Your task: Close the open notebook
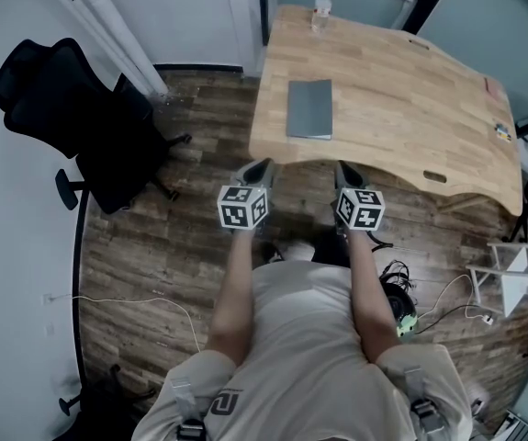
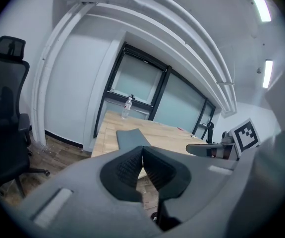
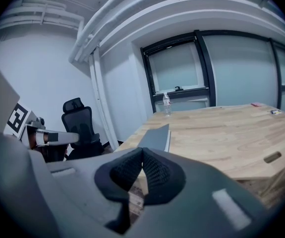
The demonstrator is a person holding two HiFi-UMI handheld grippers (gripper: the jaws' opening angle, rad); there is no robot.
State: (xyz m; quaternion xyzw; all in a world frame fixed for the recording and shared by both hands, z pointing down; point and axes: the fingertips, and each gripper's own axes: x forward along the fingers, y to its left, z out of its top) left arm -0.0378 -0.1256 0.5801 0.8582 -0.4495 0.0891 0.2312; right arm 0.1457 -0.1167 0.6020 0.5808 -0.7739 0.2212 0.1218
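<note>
The person stands at the near edge of a wooden table (image 1: 410,90) and holds one gripper in each hand. The left gripper (image 1: 265,163) and the right gripper (image 1: 341,165) are side by side, just before the table edge, and both point toward the table. In the left gripper view the two jaws of the left gripper (image 2: 142,148) meet at their tips, and nothing is between them. In the right gripper view the right gripper (image 3: 142,149) is the same: the jaws are together and they hold nothing.

The notebook (image 1: 309,108) lies flat on the table, near the left edge, ahead of the grippers and apart from them. Its gray cover is up and it looks closed; a thin white edge of pages shows at its right side in the right gripper view (image 3: 156,137). No gripper touches it.

A bottle (image 1: 320,7) stands upright at the far edge of the table. A black chair (image 1: 71,118) stands on the wood floor, left of the table.
</note>
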